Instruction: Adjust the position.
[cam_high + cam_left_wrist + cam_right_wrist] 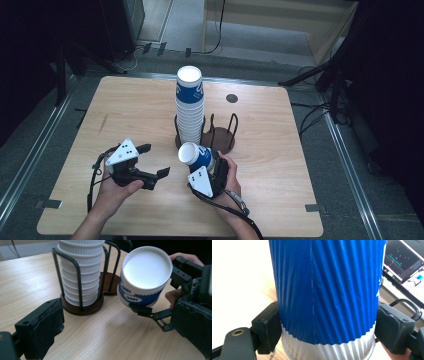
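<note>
A tall stack of blue-and-white ribbed paper cups (189, 107) (81, 272) stands upside down in the left slot of a black wire holder with a dark wooden base (222, 143) (82, 308). In front of it my right gripper (202, 164) (329, 327) is shut on a single blue cup (196, 156) (145, 277) (324, 290), gripped near its white band. The cup is tipped, its white round end turned towards my left gripper (154, 160) (117, 327). That gripper is open and holds nothing, a little to the left of the cup.
The holder's right slot (223, 131) holds no cups. A small grey disc (231, 98) lies on the wooden table (125, 105) behind the holder. A lit screen (404, 260) shows past the cup in the right gripper view. Dark stands and cables surround the table.
</note>
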Available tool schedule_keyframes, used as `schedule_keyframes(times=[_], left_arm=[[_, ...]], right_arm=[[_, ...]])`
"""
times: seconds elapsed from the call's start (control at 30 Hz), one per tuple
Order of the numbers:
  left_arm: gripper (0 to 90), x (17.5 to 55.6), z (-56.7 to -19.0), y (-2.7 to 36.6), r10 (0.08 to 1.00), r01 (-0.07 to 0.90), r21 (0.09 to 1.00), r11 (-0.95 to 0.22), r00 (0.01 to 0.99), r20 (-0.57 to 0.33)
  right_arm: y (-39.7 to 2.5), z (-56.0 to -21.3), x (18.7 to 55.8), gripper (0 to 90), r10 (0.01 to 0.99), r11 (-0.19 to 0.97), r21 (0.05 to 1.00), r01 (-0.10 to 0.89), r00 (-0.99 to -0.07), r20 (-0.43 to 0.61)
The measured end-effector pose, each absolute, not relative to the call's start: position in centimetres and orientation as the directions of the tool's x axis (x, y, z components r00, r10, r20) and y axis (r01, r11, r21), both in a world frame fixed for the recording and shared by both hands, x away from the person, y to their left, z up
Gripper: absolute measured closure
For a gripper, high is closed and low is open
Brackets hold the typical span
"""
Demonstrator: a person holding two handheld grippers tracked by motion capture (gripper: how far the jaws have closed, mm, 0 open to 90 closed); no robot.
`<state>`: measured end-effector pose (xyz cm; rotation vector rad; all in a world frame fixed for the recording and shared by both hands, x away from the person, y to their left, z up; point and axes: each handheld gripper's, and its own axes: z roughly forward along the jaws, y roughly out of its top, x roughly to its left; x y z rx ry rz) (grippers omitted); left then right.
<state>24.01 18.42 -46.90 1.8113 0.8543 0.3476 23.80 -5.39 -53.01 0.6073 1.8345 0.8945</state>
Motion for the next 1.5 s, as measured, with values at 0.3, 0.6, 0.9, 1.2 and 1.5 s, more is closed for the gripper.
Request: schedule_keyframes(times=[0.3, 0.6, 0.9, 1.2, 1.5], left_arm=[[3.8, 24.0, -46.9, 17.7, 0.675, 0.401, 0.891, -0.214, 0.720, -0.162], [4.1, 23.8, -47.1, 16.7, 0.650, 0.406, 0.881, -0.241, 0.742, -0.164], [6.2, 23.7, -47.3, 15.8, 0.634, 0.421, 0.867, -0.269, 0.754, -0.169], [7.4, 23.7, -47.4, 15.5, 0.627, 0.437, 0.855, -0.279, 0.757, -0.182], [8.7, 23.9, -47.7, 15.3, 0.626, 0.463, 0.840, -0.284, 0.753, -0.203]], right_arm=[[-4.8, -53.4, 23.3, 17.3, 0.679, 0.654, 0.756, -0.034, -0.415, -0.606], [-4.0, -53.8, 22.7, 17.2, 0.622, 0.698, 0.711, -0.086, -0.420, -0.661], [-3.6, -54.0, 22.2, 17.2, 0.583, 0.719, 0.682, -0.129, -0.421, -0.694], [-3.0, -54.2, 21.6, 17.1, 0.543, 0.737, 0.654, -0.171, -0.427, -0.723], [-2.8, -54.3, 21.4, 17.0, 0.529, 0.742, 0.643, -0.191, -0.422, -0.736]])
